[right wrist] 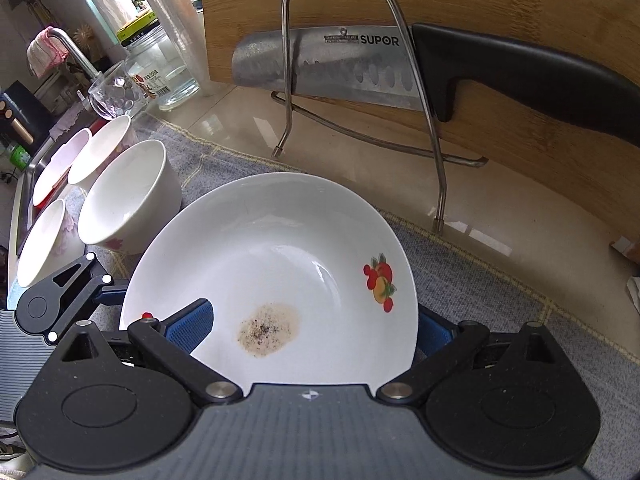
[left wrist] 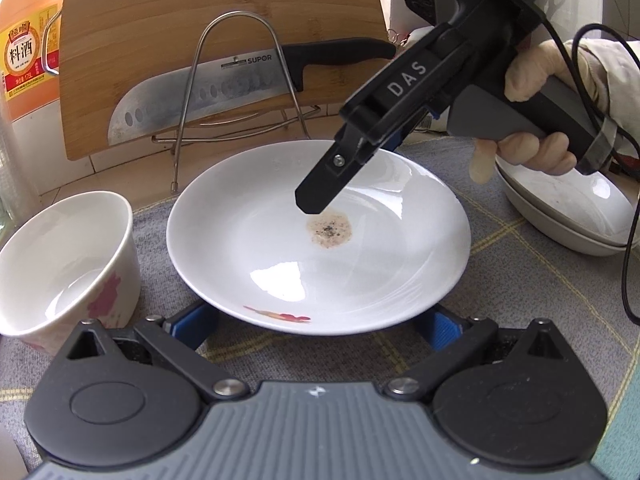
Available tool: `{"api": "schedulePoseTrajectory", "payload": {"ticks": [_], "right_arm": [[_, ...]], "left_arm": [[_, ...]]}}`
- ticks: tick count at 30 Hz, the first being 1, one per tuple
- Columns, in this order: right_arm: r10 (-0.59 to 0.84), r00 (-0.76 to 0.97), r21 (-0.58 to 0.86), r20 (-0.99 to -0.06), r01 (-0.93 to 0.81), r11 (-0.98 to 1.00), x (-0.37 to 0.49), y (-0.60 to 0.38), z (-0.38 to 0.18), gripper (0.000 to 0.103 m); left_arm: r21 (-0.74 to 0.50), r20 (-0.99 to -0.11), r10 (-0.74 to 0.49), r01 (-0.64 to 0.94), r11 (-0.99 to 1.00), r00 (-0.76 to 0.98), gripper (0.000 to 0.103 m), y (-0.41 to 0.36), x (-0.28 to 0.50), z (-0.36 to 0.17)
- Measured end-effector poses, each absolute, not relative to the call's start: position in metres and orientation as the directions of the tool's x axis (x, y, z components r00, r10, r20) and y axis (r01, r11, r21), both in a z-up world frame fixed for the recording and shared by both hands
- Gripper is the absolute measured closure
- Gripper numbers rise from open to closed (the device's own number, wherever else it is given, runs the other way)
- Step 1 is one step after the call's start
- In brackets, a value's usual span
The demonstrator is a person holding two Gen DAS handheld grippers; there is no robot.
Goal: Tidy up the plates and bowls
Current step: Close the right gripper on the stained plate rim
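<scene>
Bamboo makes up the biggest thing here, a cutting board [left wrist: 224, 40] leaning at 12 o'clock behind a wire rack [left wrist: 240, 80] that holds a black-handled knife [right wrist: 360, 68]. Grey checked cloth [left wrist: 520, 280] covers the table under the dishes. At the centre sits the white plate [left wrist: 320, 240], fruit decal on its rim and a speckled brown stain [right wrist: 268, 330] in its well. At 3 o'clock from it, in the left wrist view, 2 pale dishes [left wrist: 568, 212] sit stacked. At 9 o'clock stands a white bowl [left wrist: 68, 256] with a pink flower print; the right wrist view shows 3 more bowls [right wrist: 44, 236] beyond it.

The left gripper [left wrist: 320, 328] has its jaws spread wide, 1 blue pad either side of the plate's near rim, under it. The right gripper [right wrist: 316, 328], held in a gloved hand [left wrist: 528, 120], comes from 2 o'clock, jaws wide apart, 1 pad over the plate's well, the other outside the rim.
</scene>
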State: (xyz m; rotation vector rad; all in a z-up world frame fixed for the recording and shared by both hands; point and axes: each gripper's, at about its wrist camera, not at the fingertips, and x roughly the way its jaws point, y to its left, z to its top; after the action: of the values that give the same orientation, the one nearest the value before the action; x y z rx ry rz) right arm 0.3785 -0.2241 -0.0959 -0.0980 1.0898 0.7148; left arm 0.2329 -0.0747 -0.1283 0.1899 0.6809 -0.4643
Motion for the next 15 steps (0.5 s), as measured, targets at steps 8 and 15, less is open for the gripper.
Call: {"api": "schedulePoseTrajectory", "payload": {"ticks": [8,15], "right_arm": [[0.520,0.219,0.309,-0.826,-0.596,0.742,0.398,-0.220,-0.095,0.000],[0.527,0.197,0.311,-0.826,-0.620,0.720,0.407,-0.212,-0.096,0.000]], "left_arm": [[0.020,-0.640,-0.361,0.485,0.875,0.678,0.000,-0.074,0.231,-0.128],[0.020,-0.639,-0.371,0.497,0.868,0.674,0.000,-0.074,0.231,-0.127]]}}
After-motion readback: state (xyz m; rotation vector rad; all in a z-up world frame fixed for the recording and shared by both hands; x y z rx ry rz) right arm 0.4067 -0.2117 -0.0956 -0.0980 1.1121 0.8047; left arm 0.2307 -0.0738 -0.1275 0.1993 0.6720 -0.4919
